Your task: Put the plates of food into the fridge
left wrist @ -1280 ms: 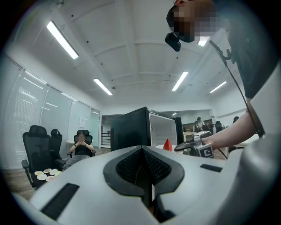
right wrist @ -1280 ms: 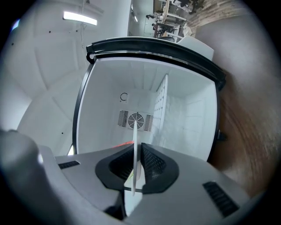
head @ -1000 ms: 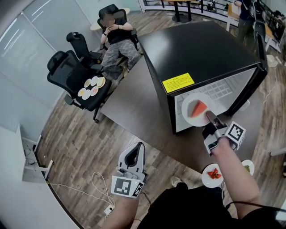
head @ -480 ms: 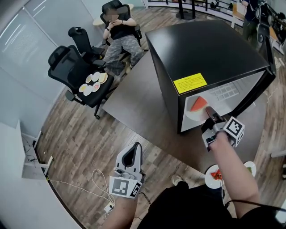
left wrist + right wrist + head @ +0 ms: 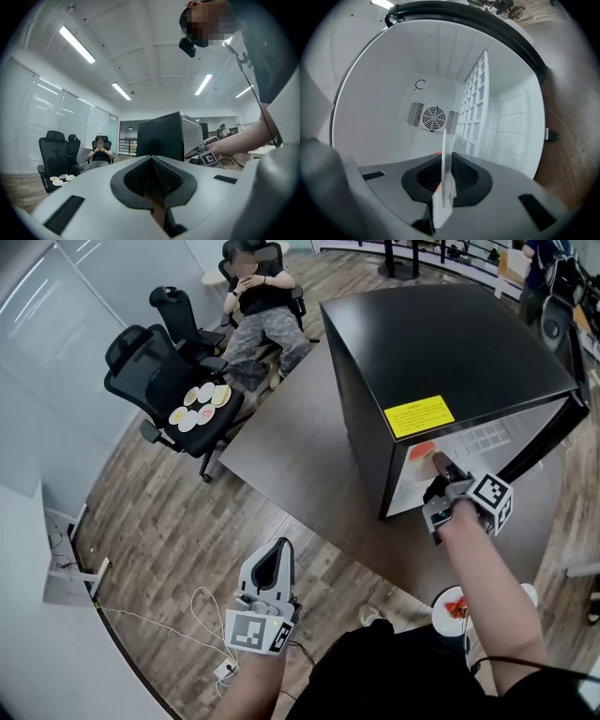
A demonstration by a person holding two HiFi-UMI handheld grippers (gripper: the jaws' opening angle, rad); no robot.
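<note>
A black mini fridge (image 5: 450, 352) stands on a grey table (image 5: 291, 456) with its door (image 5: 555, 413) swung open to the right. My right gripper (image 5: 437, 467) reaches into the opening, shut on the rim of a white plate (image 5: 420, 454) that carries a red slice of food. Most of that plate is hidden inside. In the right gripper view the plate (image 5: 446, 150) shows edge-on between the jaws (image 5: 445, 176), in front of the white interior and its wire shelf (image 5: 476, 103). My left gripper (image 5: 279, 554) hangs low over the floor, shut and empty.
Two more plates, one with red fruit (image 5: 454, 606), the other (image 5: 531, 593) beside it, sit by my right arm. An office chair (image 5: 155, 367) holds several small plates (image 5: 202, 407). A person (image 5: 258, 306) sits beyond it. A cable (image 5: 178, 629) lies on the wooden floor.
My right gripper has pushed the plate deeper into the fridge; a second ago most of it was outside the opening, now only a sliver shows. The left gripper has stayed put.
</note>
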